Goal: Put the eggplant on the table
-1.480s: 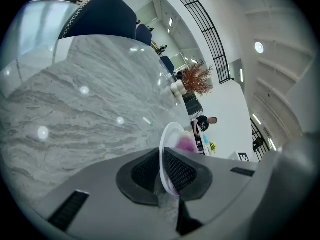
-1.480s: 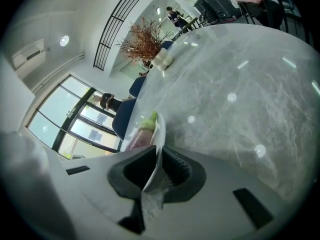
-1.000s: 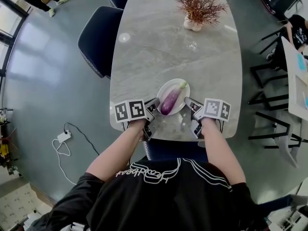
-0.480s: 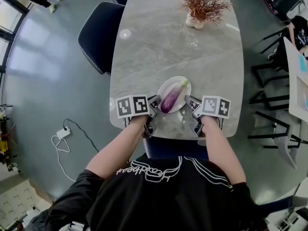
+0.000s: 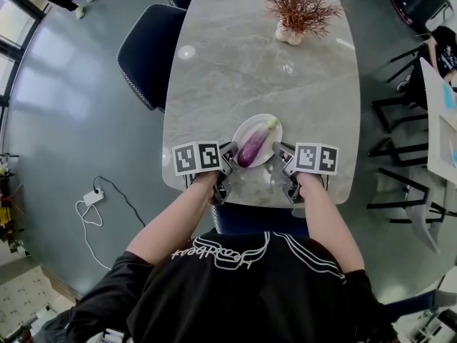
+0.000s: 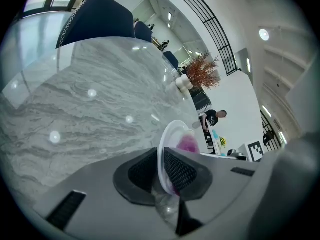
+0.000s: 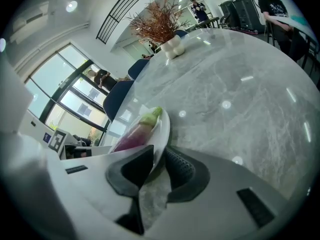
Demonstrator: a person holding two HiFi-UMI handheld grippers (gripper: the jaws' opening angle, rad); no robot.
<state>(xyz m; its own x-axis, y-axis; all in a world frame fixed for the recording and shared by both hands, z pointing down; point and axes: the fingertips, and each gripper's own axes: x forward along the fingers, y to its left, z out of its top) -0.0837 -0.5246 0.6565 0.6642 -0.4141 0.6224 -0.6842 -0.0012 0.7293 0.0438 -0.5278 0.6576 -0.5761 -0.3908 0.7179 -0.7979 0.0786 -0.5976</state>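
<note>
1. My left gripper [image 5: 228, 155] is clamped on the near-left rim of the white plate [image 5: 245, 130]. In the left gripper view the thin rim stands edge-on between the two ribbed pads [image 6: 180, 173], pinched from both sides.
2. My right gripper [image 5: 280, 153] bites the same plate at its near-right rim. In the right gripper view the rim runs down between the dark pads [image 7: 179, 170], with both pads against it.
3. The eggplant [image 5: 254, 146] lies on the plate between my two grippers. Its purple body points back toward me and its green stem end points forward and to the right.
4. The plate sits over the near end of the marble table [image 5: 235, 70], just ahead of my hands.
5. Far ahead of the right gripper, well apart from the plate, stands a vase of dry branches [image 5: 300, 9].
6. A dark chair [image 5: 146, 52] stands off to the left of the left gripper, beside the table.
</note>
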